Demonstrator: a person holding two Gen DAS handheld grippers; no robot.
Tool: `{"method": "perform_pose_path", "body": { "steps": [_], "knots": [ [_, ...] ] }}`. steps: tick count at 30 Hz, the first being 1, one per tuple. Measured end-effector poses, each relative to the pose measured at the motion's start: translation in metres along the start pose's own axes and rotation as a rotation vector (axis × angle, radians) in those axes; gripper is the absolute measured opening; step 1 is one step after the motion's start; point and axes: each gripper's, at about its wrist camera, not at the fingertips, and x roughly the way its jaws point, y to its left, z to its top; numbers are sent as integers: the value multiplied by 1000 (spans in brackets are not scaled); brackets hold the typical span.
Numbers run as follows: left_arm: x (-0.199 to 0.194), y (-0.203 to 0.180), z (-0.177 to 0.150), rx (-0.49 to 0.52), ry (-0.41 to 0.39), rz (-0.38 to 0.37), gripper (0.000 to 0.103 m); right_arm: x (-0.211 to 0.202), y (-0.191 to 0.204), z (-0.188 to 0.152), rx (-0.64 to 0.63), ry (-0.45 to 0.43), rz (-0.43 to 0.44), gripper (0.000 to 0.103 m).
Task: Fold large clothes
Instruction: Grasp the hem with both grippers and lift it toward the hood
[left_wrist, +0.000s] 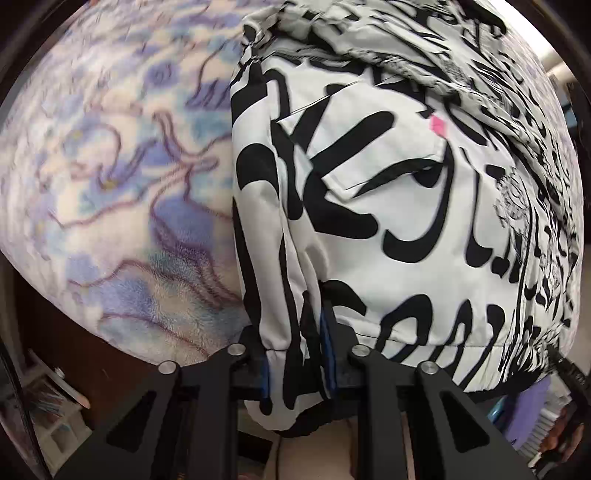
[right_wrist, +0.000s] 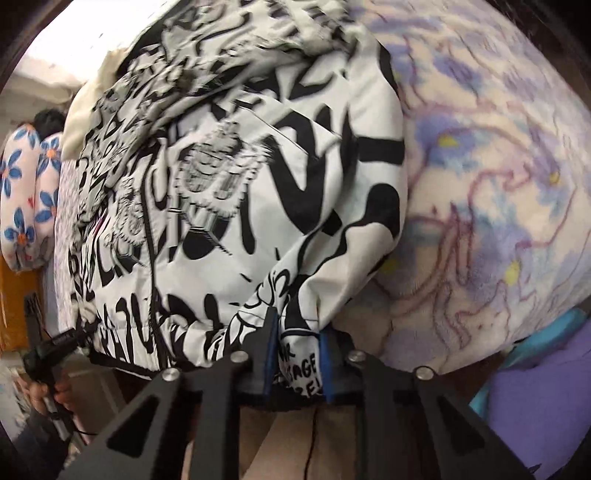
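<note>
A large white jacket with black graffiti print (left_wrist: 388, 192) lies on a purple and blue fleece blanket (left_wrist: 122, 177). My left gripper (left_wrist: 297, 354) is shut on the jacket's bottom hem at its left corner, with bunched fabric between the blue pads. In the right wrist view the same jacket (right_wrist: 229, 192) fills the left and centre. My right gripper (right_wrist: 297, 350) is shut on the hem at the jacket's right corner, over the blanket (right_wrist: 498, 192). The left hand-held gripper (right_wrist: 48, 350) shows at the far left of that view, at the jacket's other corner.
A pillow with blue flowers (right_wrist: 26, 192) lies at the far left in the right wrist view. A purple and turquoise cloth (right_wrist: 535, 398) sits below the blanket's near edge at the right. Dark furniture and clutter (left_wrist: 55, 398) lie below the bed edge.
</note>
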Motion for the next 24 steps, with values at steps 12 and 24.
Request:
{"method": "perform_pose_path", "body": {
  "steps": [12,24],
  "knots": [
    [-31,-8,-31,32,40,5,17,-31,9,-10,-77,17,-12,15],
    [-119,12,-1,-78,-47,-233,17,-88,27,35,-46,-65,105,15]
  ]
}}
